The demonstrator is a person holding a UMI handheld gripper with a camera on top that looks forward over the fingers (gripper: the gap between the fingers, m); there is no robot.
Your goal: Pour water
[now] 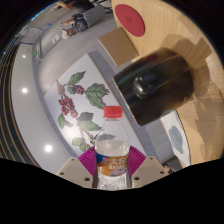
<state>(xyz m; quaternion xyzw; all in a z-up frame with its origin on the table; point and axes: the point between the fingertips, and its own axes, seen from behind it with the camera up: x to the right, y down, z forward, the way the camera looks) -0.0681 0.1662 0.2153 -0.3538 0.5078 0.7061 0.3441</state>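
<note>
over on the left the table (40, 95) with its leaf-and-berry print lies tilted in view. in the middle, the gripper (113, 168) has its two fingers pressed on a clear water bottle (113, 150), whose red cap looks to be on. just ahead and to the right sits a dark cup (152, 85), seemingly mouth-on to us. i'd say no pouring has begun: uncapping and tipping remain.

A clear plastic water bottle (113, 150) with a red cap stands between the jaws, which press its sides; a black cup (152, 88) lies tilted beyond.
</note>
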